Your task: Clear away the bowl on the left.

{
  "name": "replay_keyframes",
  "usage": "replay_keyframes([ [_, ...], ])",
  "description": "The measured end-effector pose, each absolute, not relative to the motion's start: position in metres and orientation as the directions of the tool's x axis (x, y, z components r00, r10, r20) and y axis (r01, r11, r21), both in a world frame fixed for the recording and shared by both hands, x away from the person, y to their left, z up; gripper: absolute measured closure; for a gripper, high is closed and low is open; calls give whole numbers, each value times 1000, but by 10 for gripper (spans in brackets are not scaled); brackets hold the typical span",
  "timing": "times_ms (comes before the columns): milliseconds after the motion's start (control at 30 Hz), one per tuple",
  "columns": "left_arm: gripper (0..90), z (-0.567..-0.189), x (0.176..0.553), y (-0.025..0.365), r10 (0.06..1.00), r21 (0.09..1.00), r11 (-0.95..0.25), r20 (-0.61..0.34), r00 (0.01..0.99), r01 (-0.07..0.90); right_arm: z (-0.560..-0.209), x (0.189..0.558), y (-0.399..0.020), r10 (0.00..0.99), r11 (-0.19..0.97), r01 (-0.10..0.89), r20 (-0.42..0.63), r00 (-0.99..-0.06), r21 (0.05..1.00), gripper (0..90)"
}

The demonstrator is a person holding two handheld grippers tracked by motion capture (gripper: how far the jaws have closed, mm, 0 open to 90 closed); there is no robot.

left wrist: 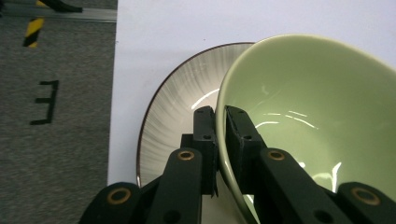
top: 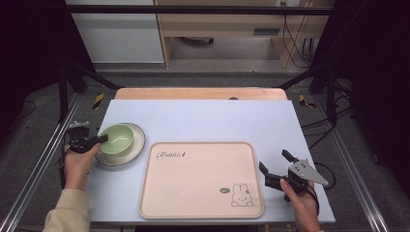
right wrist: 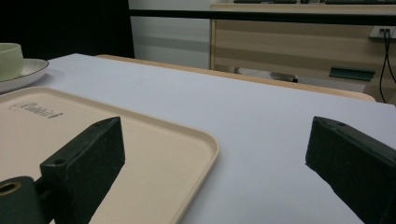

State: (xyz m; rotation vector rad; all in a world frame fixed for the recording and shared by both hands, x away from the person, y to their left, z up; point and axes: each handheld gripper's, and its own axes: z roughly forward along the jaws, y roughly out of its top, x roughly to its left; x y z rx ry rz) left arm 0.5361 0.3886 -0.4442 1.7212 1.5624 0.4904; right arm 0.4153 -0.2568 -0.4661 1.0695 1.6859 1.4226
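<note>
Grip: left gripper (left wrist: 220, 122) pinched shut on green bowl (top: 117, 138) rim, bowl sitting on striped plate (top: 138, 144) at table's 9 o'clock
Right gripper (top: 274, 166): wide open, empty, 4 o'clock
Progress: bowl grabbed, not lifted; beige tray (top: 200, 180) bare, probably next

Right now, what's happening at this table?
A person works with a handheld gripper in each hand. The left gripper is clamped on the rim of the green bowl, one jaw inside and one outside; the bowl sits on a striped plate at the table's left. The right gripper rests open beside the right edge of the beige rabbit tray, holding nothing. The tray is empty.
</note>
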Motion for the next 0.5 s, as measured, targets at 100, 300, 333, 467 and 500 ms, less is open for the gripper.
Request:
replay_keyframes([
  [100,830,-444,534,389,958,735,53,-229,173,676,-466,417,-255,893,68,158,10,-450,985,48],
  [300,829,-442,529,385,962,739,61,-222,158,671,-465,419,-252,878,61,142,15,-479,988,48],
  [333,829,-442,529,385,962,739,61,-222,158,671,-465,419,-252,878,61,142,15,-479,988,48],
  [467,828,-438,526,381,967,746,51,-203,154,664,-464,419,-250,869,56,144,23,-494,988,48],
  [500,826,-435,525,379,962,750,63,-220,159,658,-463,418,-249,865,57,135,19,-501,989,48],
])
